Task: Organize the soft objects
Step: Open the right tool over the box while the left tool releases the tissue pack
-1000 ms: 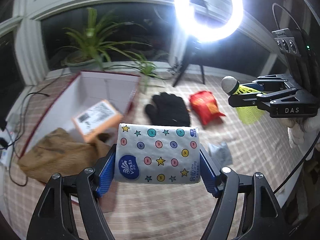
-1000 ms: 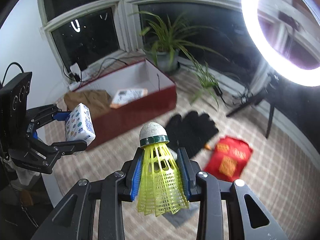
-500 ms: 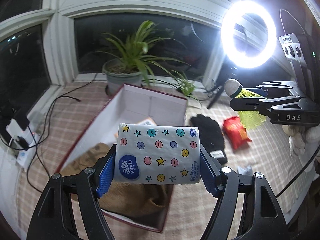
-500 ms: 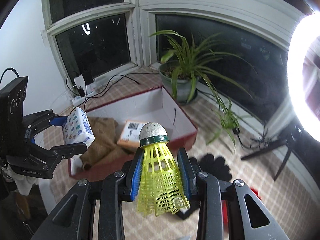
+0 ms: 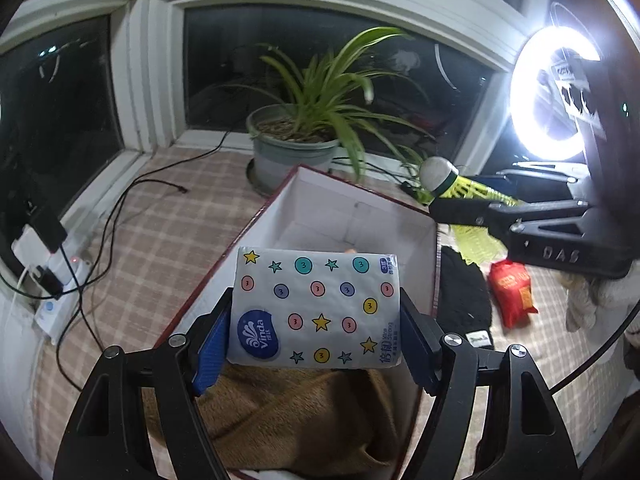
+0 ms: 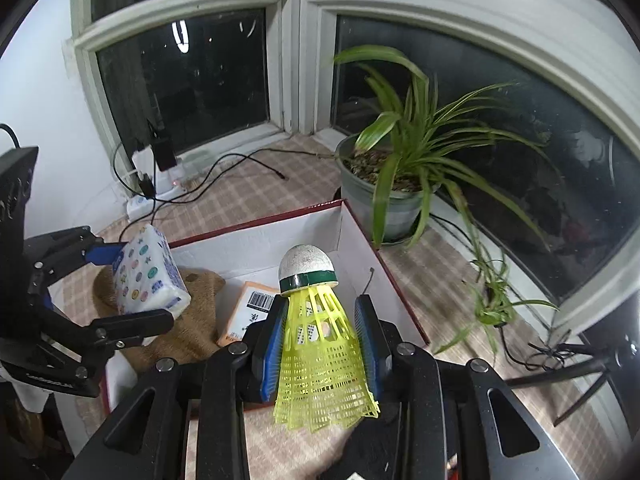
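Note:
My left gripper [image 5: 316, 312] is shut on a white tissue pack [image 5: 314, 308] with coloured dots and stars, held above the near end of the red-edged white box [image 5: 360, 212]. It also shows in the right wrist view [image 6: 150, 274]. My right gripper [image 6: 322, 340] is shut on a yellow shuttlecock [image 6: 318, 344], cork tip forward, over the box's right side [image 6: 360, 240]; in the left wrist view the shuttlecock [image 5: 456, 188] is at the right. A brown cloth [image 5: 288, 412] and an orange packet [image 6: 248, 312] lie in the box.
A potted plant [image 5: 304, 148] stands behind the box. A black glove [image 5: 464, 296] and a red pouch [image 5: 512, 292] lie on the checked cloth to the right. Cables and a power strip [image 5: 52, 280] lie at the left. A ring light [image 5: 548, 96] shines at the right.
Both grippers have moved toward the box with their objects still held. The tissue pack is now over the brown cloth, and the shuttlecock is over the box's right side.

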`<state>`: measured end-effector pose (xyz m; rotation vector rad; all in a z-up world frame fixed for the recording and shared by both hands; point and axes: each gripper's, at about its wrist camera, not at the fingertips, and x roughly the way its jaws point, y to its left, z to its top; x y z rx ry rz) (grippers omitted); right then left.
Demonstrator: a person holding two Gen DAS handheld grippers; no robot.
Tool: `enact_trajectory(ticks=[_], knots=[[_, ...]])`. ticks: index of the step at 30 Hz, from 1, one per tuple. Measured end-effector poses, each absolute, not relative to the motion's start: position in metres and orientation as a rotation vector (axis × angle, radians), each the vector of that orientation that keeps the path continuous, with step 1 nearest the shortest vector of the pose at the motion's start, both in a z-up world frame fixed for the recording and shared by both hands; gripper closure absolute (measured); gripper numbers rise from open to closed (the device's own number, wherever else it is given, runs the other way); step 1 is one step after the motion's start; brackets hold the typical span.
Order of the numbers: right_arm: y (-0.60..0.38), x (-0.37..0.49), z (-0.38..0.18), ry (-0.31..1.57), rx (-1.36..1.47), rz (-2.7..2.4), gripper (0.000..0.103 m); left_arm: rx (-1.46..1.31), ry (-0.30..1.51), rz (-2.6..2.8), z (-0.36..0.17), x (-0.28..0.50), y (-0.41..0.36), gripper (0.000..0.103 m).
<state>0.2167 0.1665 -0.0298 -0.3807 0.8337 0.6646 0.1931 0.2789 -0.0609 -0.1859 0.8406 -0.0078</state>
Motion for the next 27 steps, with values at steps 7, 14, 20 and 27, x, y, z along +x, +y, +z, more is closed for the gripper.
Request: enact_trajectory(ticks=[7, 14, 20, 27], knots=[[0.176, 0.238, -0.05, 0.869, -0.377, 0.665, 0.071, -0.192, 0.881, 0.01, -0.073, 0.205, 0.285, 0.029], [0.175, 0.252, -0.063, 0.895, -0.355, 0.656, 0.063, -0.187, 0.902, 0.02, -0.077, 0.215, 0.284, 0.029], [0.167, 0.254, -0.059, 0.875, -0.321, 0.639, 0.026, -0.205, 0.919, 0.024, -0.08, 0.219, 0.284, 0.023], [0.156, 0.253, -0.052, 0.875, -0.285, 0.632, 0.026, -0.227, 0.919, 0.032, -0.077, 0.217, 0.287, 0.023]])
